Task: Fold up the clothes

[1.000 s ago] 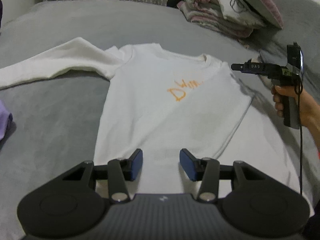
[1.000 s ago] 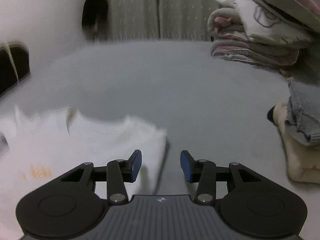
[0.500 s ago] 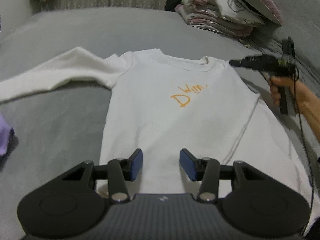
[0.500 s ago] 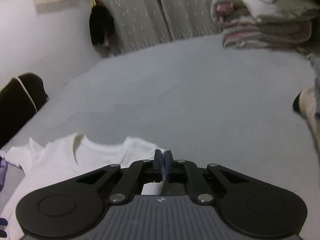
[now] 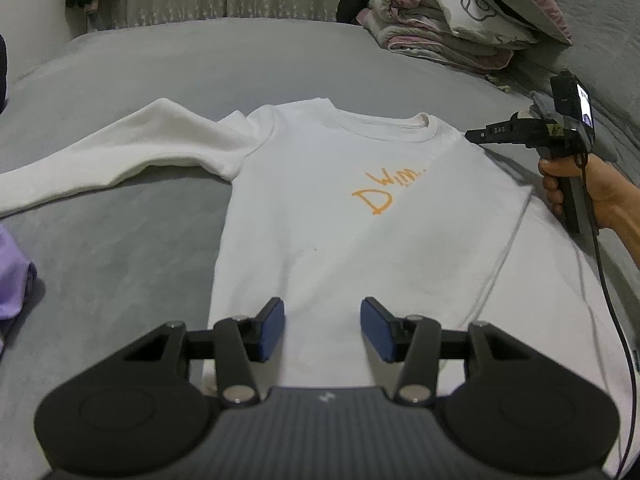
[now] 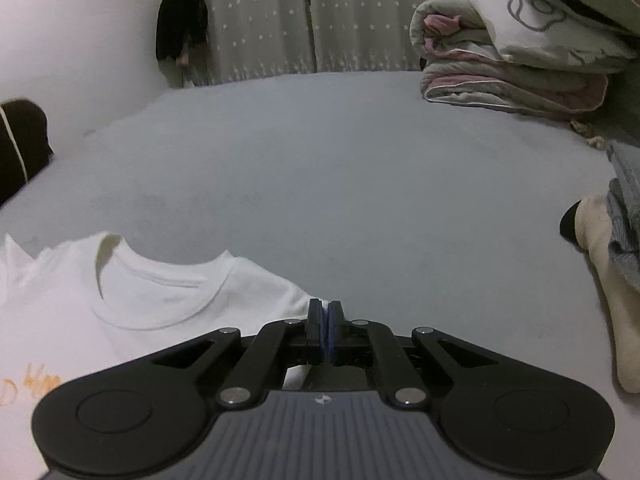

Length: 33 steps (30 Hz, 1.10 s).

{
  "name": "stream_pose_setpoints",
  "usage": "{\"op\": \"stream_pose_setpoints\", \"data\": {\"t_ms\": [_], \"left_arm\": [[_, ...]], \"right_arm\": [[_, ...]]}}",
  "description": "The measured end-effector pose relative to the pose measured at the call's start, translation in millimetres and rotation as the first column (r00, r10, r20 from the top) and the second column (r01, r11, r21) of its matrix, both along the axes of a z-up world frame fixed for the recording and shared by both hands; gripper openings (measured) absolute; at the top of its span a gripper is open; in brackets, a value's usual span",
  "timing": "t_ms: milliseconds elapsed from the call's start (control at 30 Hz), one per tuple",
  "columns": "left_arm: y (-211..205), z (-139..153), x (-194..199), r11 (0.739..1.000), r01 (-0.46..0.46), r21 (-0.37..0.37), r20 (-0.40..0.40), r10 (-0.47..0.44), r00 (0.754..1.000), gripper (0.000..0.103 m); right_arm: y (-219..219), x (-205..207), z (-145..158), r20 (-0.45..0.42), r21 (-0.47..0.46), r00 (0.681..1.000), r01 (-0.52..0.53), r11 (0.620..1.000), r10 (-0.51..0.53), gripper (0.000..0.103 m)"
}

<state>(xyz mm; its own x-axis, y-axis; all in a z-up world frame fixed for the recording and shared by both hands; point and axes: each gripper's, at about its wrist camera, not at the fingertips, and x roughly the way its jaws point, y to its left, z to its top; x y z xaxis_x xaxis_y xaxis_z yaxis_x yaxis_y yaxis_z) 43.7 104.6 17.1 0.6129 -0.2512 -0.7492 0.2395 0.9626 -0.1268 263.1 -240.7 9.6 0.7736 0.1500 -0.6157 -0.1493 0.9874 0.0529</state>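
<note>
A white long-sleeved shirt with orange lettering lies face up on the grey bed. Its left sleeve stretches out to the left. The other sleeve lies along the body on the right. My left gripper hovers open over the shirt's hem, nothing between its blue pads. My right gripper, held by a hand, sits at the shirt's right shoulder. In the right wrist view this gripper is shut, pads pinched on the shoulder edge of the shirt.
Folded quilts are stacked at the bed's far right, by a star-patterned curtain. A purple garment lies at the left edge. A pile of cream and grey clothes sits right of the right gripper. A cable hangs from the hand.
The right gripper's jaws went from apart to shut at the shirt's right shoulder, and it sank a little toward the fabric. The left gripper stayed over the hem.
</note>
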Motion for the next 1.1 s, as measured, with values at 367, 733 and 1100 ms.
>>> {"op": "stream_pose_setpoints", "data": {"t_ms": [367,733,1100], "left_arm": [[8,1,-1,1.0,-0.006,-0.009,-0.019,0.006,1.0,0.046],[40,3,-4,0.992,-0.076,-0.101,-0.093,0.066,0.993,0.046],[100,15,5,0.926,-0.28,-0.253,-0.121,0.257,0.959,0.046]], "right_arm": [[43,-49,52,0.037,-0.079,0.997,-0.062,0.995,0.065,0.02],[167,-167,8,-0.08,-0.219,0.951,-0.309,0.926,0.298,0.027],[292,-258,-2,-0.048,-0.278,0.824,-0.554,0.785,0.564,0.013]]}}
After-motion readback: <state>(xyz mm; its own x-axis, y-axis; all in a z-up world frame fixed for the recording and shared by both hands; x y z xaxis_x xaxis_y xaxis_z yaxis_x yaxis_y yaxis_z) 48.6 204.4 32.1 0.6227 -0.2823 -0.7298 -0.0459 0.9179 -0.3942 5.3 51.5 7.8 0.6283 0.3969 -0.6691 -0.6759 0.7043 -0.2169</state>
